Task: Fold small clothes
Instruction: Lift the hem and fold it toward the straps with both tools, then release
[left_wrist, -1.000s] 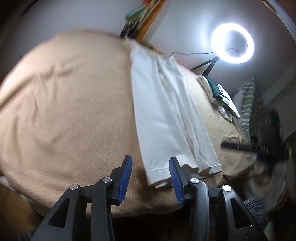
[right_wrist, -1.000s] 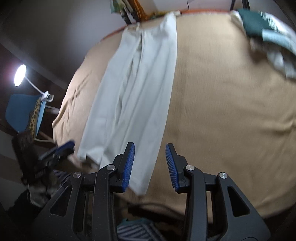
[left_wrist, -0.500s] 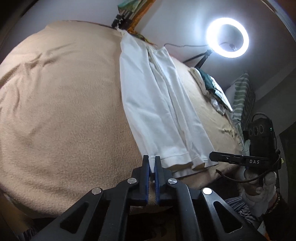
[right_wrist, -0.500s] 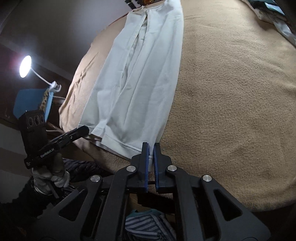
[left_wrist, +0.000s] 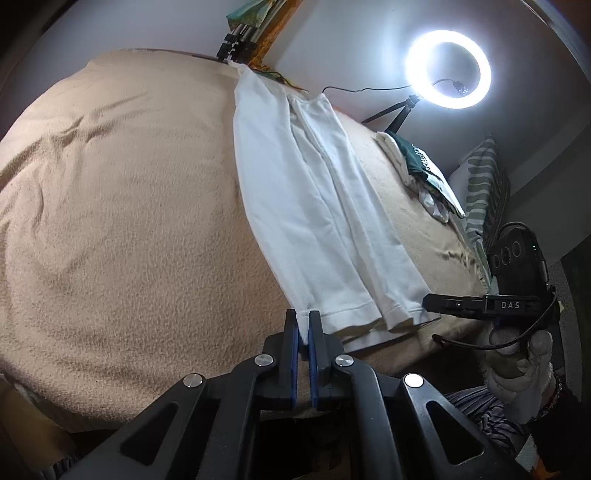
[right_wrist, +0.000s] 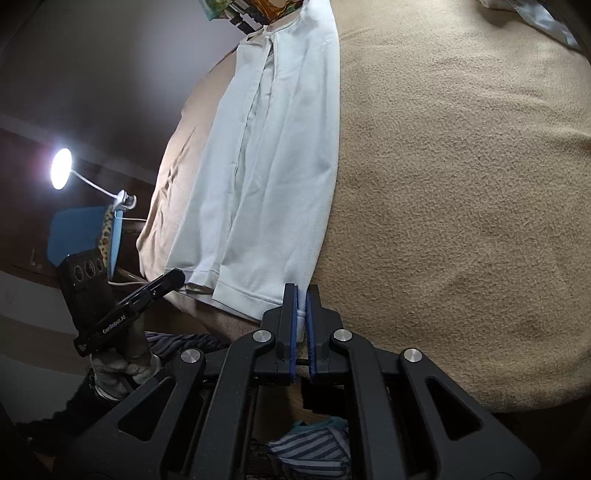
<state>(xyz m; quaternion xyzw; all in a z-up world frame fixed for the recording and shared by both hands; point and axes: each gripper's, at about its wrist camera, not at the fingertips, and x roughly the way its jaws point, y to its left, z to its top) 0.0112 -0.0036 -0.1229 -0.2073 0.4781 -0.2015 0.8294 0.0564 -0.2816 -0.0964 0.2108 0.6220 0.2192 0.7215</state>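
You're working over a bed covered by a tan fleece blanket (left_wrist: 122, 229), creased toward its far left. Ring light (left_wrist: 448, 69) on a small tripod glows at the far right corner against a plain grey wall (left_wrist: 343, 44). Striped pillow (left_wrist: 480, 184) sits at the right edge. On your other side, a small round desk lamp (right_wrist: 61, 168) on a white gooseneck shines beside something blue (right_wrist: 79, 236). That wall is dark. Bright, unreadable clutter sits past the bed's far end.
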